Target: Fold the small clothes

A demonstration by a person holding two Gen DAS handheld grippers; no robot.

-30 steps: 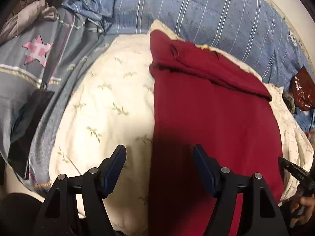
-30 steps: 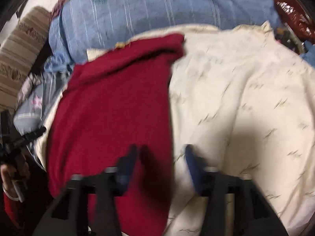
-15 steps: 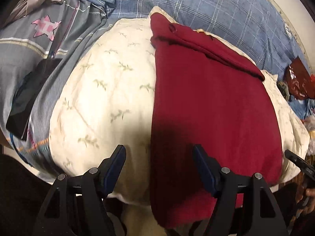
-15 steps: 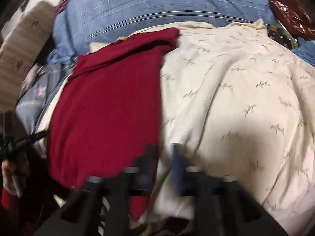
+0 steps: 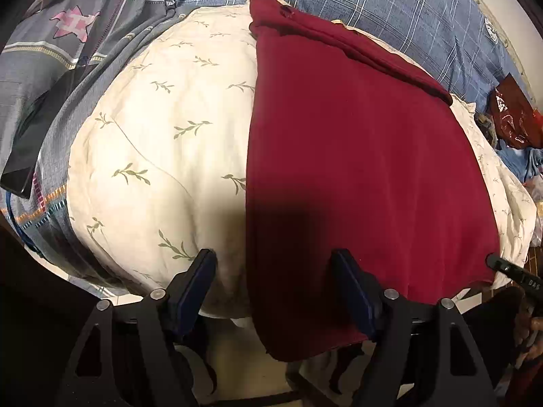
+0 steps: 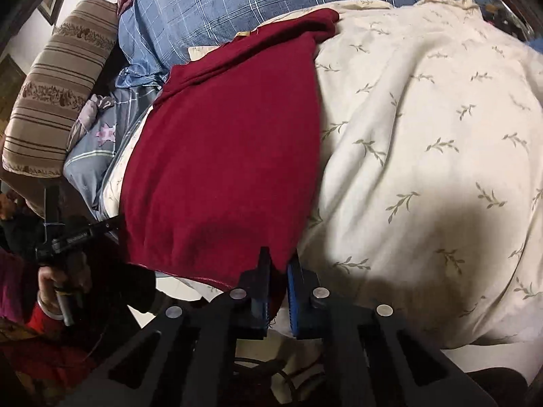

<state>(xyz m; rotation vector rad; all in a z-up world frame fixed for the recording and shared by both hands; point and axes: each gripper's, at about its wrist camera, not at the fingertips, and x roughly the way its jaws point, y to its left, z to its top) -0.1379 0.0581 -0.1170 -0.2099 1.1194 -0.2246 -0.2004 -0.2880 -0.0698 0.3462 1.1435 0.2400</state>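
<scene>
A red garment point(image 5: 366, 156) is shown spread flat on a cream quilt point(image 5: 163, 142), its near hem hanging over the quilt's edge. The right gripper point(image 6: 278, 271), whose jaws have just been closing, is clenched on the hem's right corner; the left gripper point(image 5: 273, 268) is held wide apart over the left corner, nothing grasped. The cloth is judged soft, light and limp, best taken at the hem corners.

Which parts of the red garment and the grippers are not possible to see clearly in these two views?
- Left wrist view: the red garment has its near hem behind the left gripper.
- Right wrist view: its corner is covered by the right gripper.
- Both views: its underside lies hidden on the cream duvet.
</scene>
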